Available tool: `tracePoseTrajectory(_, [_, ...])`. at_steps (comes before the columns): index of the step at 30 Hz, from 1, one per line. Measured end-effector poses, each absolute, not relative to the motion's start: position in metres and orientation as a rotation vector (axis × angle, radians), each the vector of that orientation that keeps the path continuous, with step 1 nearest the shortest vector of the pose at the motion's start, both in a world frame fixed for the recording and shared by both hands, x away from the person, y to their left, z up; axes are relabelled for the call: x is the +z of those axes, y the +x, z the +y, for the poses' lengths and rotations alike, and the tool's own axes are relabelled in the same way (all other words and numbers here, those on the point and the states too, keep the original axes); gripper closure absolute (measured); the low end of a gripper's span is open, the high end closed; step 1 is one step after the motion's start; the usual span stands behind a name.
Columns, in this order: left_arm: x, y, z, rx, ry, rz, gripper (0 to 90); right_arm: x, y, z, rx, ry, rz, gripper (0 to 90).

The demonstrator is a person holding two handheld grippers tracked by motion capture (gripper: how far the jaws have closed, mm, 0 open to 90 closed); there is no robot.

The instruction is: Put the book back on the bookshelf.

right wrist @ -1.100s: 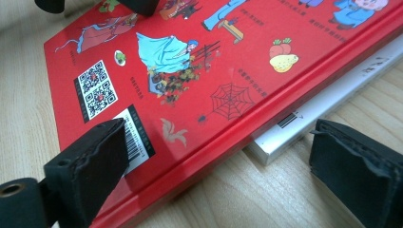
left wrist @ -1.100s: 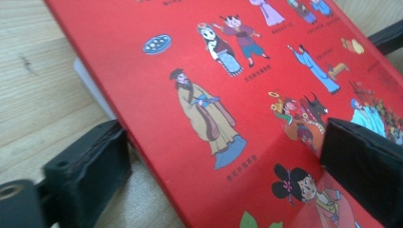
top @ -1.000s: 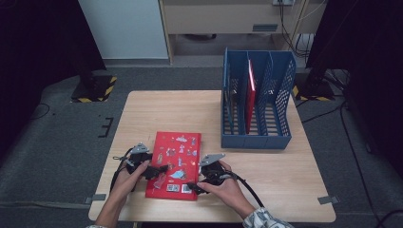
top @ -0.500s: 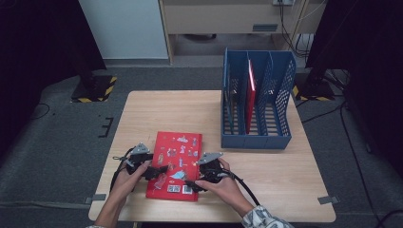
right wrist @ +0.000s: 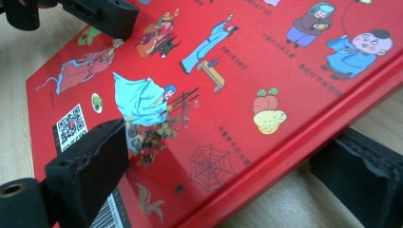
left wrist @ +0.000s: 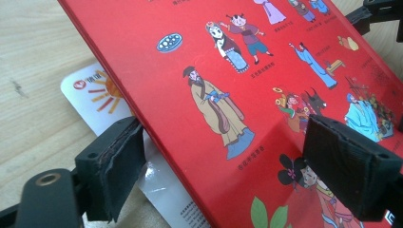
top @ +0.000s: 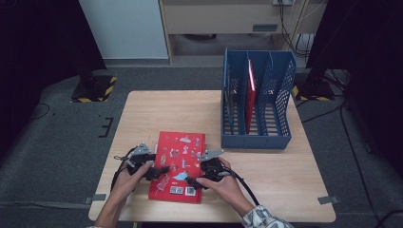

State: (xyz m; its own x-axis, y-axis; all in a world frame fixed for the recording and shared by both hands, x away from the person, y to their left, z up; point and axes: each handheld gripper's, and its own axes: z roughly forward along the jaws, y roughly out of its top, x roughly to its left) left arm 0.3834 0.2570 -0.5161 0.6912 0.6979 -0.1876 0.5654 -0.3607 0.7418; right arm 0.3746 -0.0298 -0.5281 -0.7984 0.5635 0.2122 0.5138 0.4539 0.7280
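Down at six o'clock on the pale wood-grain table [top: 285,190] lies the red book [top: 178,164], a flat glossy hardcover rectangle printed with small cartoon figures, a spider web, a QR code and a barcode.

The left gripper [top: 159,172] comes in from nine o'clock at the book's left edge. In the left gripper view its two blocky black jaws, faced with rough, fraying pads, straddle that edge: one pad [left wrist: 119,166] sits low beside the cover's underside, the other hangs over the printed face. They have just been closing in, yet a gap shows on both sides, so nothing is clamped: the book's edge is between the jaws, not pinched. A white printed card [left wrist: 97,97] peeks out from under the cover there.

The right gripper [top: 192,179] meets the book from three o'clock. In the right gripper view its jaws have just been closing a little: one pad [right wrist: 95,161] floats above the shiny cover near the QR code, the other lies below the thick rounded spine edge. Loose again, spanning the edge without squeezing.

Up at one o'clock stands the blue file rack [top: 275,137], slotted plastic, with another thin red book [top: 250,102] upright in a middle compartment.
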Motion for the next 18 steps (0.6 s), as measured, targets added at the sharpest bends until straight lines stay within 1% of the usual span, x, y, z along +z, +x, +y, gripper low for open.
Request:
tracePoseTrajectory(12, [-0.509, 0.381, 0.26, 0.215, 2.034, 0.975, 17.4, -0.519, 0.374, -0.029, 1.276, 0.975, 2.584, 13.1])
tracePoseTrajectory(18, [-0.504, 0.379, 0.263, 0.217, 2.025, 0.971, 17.7, -0.514, 0.375, -0.029, 1.28, 0.972, 2.566, 18.1])
